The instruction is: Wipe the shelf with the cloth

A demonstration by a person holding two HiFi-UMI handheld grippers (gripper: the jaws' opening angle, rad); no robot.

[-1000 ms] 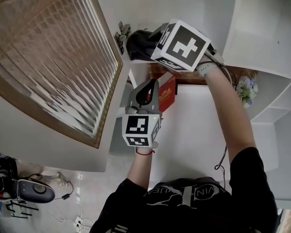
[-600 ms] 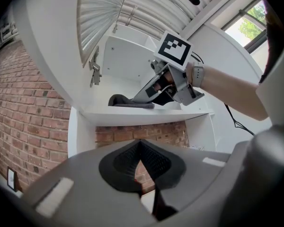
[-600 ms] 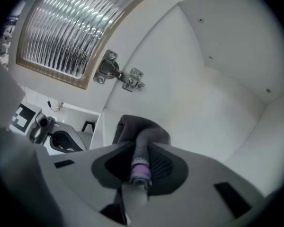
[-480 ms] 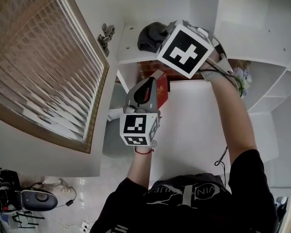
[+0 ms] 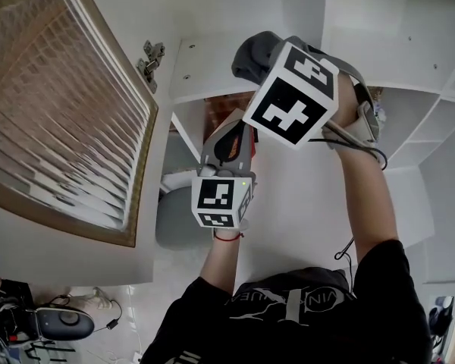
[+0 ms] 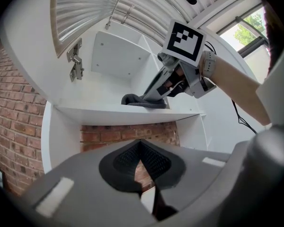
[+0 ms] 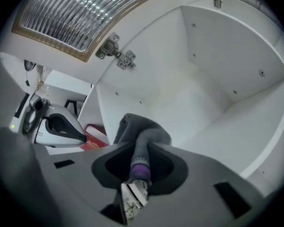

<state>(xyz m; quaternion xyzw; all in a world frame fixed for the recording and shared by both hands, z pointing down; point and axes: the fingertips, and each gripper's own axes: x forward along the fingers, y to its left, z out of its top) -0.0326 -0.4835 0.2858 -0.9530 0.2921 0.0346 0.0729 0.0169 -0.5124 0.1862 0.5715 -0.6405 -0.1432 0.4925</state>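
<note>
**Q:** What stands at the far left?
**A:** The louvred cabinet door [image 5: 61, 112], swung open, its hinge [image 5: 149, 55] just beside the white shelf [image 5: 201, 70].

**Q:** And your left gripper [image 6: 141, 148]?
**A:** I hold it below the shelf, facing the brick wall [image 6: 128, 135]. Its fingers are together, with nothing between them.

**Q:** Where is the cloth [image 7: 139, 131]?
**A:** The grey cloth lies bunched on the shelf, near the front edge. To the right, my right gripper [image 7: 141, 162] has its fingers clamped on one fold of it.

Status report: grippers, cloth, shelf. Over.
Right gripper shut on grey cloth, cloth on upper shelf. Left gripper shut, empty, below shelf. Nothing blocking the wipe.
</note>
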